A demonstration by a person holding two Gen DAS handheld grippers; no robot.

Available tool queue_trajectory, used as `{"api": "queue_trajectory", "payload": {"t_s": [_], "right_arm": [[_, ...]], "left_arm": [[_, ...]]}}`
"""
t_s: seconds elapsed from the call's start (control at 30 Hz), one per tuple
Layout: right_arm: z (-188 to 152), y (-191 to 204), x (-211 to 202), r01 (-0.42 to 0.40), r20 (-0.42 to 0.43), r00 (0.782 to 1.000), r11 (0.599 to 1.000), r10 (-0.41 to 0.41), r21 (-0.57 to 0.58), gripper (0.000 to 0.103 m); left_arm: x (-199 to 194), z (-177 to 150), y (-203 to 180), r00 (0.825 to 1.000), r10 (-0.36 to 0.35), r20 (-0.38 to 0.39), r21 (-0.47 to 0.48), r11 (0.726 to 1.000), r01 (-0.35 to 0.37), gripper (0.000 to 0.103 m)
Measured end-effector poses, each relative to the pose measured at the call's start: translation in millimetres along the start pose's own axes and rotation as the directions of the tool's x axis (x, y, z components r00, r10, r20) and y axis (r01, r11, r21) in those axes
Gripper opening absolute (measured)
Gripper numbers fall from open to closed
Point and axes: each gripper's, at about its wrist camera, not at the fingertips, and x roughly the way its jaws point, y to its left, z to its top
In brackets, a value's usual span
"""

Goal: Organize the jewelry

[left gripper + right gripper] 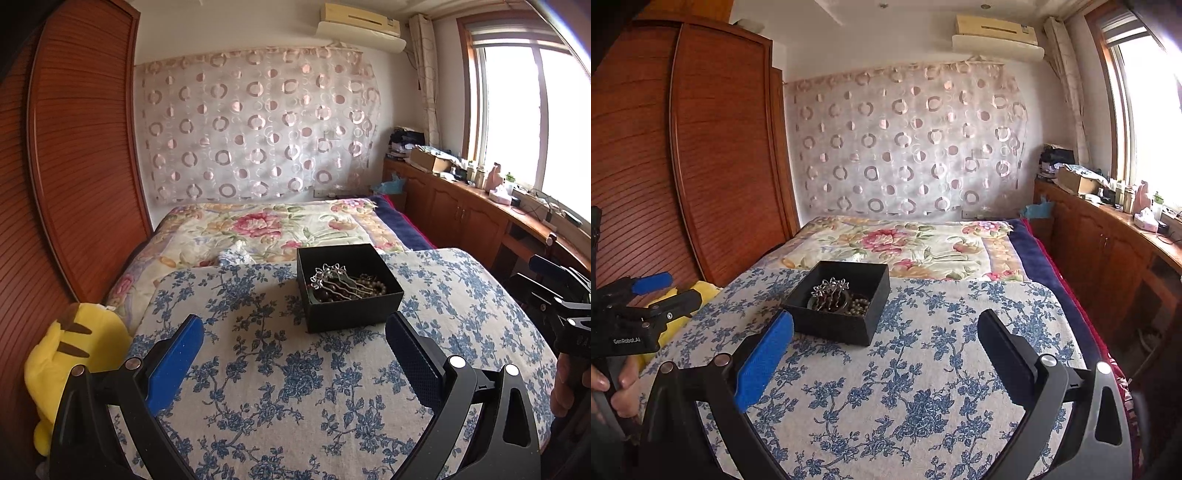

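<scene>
Both grippers, left (295, 332) and right (886, 332), spread wide and empty above blue-flowered cloth (295, 387). Beads and hair comb (328, 275) already piled in black box (351, 314); nothing loose left visible outside.

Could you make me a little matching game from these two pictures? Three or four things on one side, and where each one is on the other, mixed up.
Things:
1. black box
2. silver hair comb
3. yellow plush toy
4. air conditioner

Places:
A. high on the wall, near the window
B. on the blue floral cloth
C. beside the bed, by the wooden wardrobe
D. inside the box, on beaded bracelets

Pairs: 1-B, 2-D, 3-C, 4-A
</scene>
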Motion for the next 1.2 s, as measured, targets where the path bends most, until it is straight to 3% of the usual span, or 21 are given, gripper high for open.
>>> {"api": "queue_trajectory", "payload": {"t_s": [1.2], "right_arm": [[-6.2,0.2,-0.6,0.011,-0.002,1.000,1.000,-0.011,0.007,0.101]], "left_arm": [[-3.8,0.7,-5.0,1.000,-0.005,0.011,-0.005,1.000,0.006,0.095]]}}
